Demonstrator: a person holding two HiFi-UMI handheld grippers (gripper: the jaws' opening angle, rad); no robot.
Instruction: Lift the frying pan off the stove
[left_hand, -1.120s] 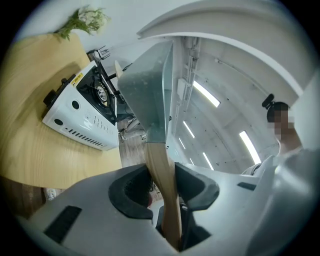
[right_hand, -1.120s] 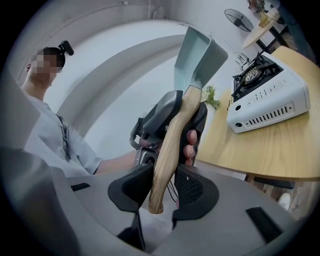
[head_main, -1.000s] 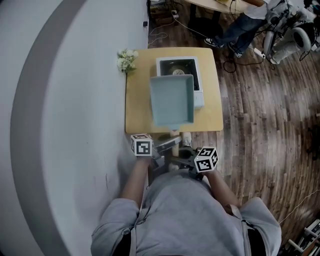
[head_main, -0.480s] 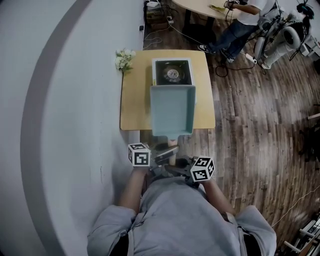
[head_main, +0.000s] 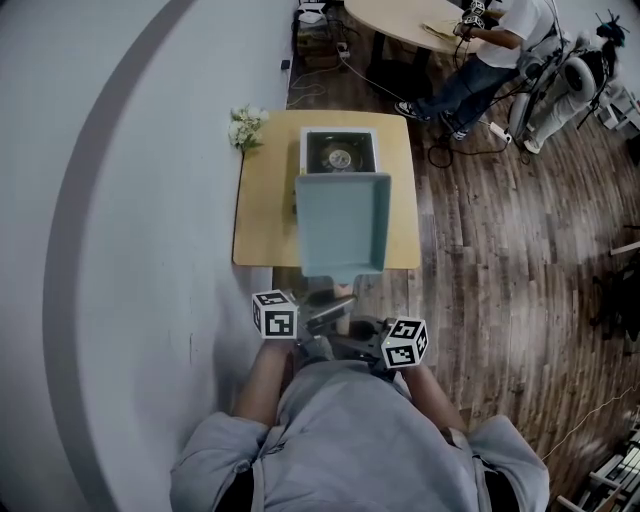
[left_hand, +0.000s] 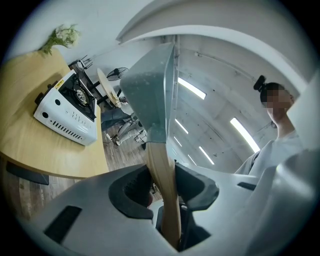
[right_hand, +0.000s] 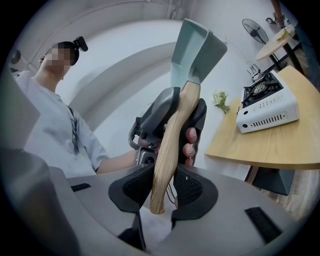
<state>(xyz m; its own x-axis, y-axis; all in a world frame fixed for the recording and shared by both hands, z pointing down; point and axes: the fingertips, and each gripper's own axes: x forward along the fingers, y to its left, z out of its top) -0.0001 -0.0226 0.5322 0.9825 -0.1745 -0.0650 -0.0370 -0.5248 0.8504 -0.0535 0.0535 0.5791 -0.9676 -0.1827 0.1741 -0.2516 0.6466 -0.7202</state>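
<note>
Wood made the surface (head_main: 260, 200), a light yellow top that stood against the pale wall. Over its near half hung the blue-green frying pan (head_main: 340, 225), square, with tall sides. It was up in the air, clear of everything, with nothing inside it. Behind it sat the white stove (head_main: 340, 157) with its burner bare, so the lift looked done.

The pan's pale wooden handle (head_main: 337, 292) stuck out past the near edge, toward the person. Both claws had hold of that handle and nothing else. The left claw (left_hand: 161, 182) pressed its dark pads on the handle from both sides. The right claw (right_hand: 162, 187) gripped nearer the round end, and its jaws were closing on the wood between them.

The pan looked hard and stiff – it would not bend. Most of its weight seemed to sit far out in front, so it would likely want to tip down. The handle looked smooth and might twist in the pads. A tight hold close to the pan would probably be best – two claws help.

Small white flowers (head_main: 243, 127) lay at the far left corner.
</note>
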